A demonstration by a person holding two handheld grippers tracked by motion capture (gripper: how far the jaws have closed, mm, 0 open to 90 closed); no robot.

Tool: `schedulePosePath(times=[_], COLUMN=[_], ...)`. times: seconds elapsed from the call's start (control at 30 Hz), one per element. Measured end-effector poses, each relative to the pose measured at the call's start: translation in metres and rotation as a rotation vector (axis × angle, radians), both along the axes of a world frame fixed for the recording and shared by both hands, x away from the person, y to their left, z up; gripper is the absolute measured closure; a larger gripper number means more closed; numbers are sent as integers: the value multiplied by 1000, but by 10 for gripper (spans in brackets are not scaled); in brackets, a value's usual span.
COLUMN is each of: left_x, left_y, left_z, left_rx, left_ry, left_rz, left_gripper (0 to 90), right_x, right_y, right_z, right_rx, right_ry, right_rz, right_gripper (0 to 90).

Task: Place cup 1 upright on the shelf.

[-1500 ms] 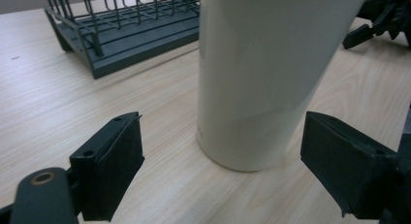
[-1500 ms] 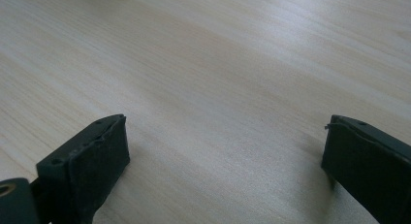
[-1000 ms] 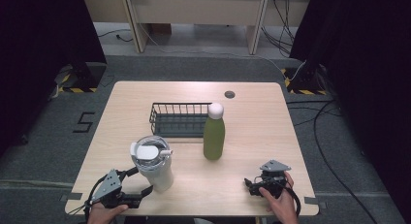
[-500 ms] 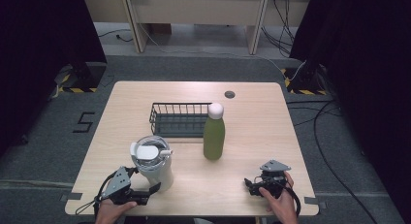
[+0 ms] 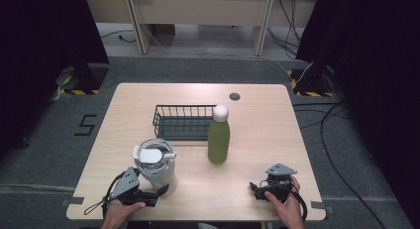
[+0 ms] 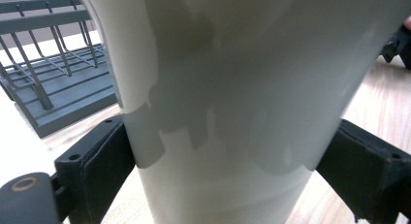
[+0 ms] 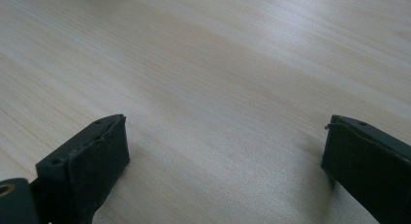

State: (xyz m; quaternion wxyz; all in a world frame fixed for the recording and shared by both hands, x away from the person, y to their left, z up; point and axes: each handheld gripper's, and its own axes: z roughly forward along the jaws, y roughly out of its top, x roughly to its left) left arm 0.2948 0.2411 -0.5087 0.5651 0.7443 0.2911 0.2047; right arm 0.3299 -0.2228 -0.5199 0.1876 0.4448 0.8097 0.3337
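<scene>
Left tool (image 5: 159, 194) has closed around the white tumbler (image 5: 157, 168) on the wooden table (image 5: 257, 135).

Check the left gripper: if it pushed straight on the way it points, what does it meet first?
The white tumbler: it already sits between the left gripper jaws, which appear to touch its sides.

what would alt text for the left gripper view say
A pale grey tumbler stands upright, close up between the left gripper's two black jaws, which sit against its sides. Behind it on the left is a dark wire basket on the light wooden table.
</scene>
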Motion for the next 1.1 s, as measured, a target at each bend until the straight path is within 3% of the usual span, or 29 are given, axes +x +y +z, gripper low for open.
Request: schedulePosePath(times=[0.77,1.1], left_x=[9,7], left_y=[-10,-11], left_z=[-6,-5], left_rx=[-59,-50], left_ry=[-2,-27], left_rz=[12,25], left_gripper=[84,102], right_x=[0,0], right_y=[0,0], right_z=[0,0], right_rx=[0,-1], right_ry=[-1,-2], right_rz=[4,7], right_gripper=[31,32])
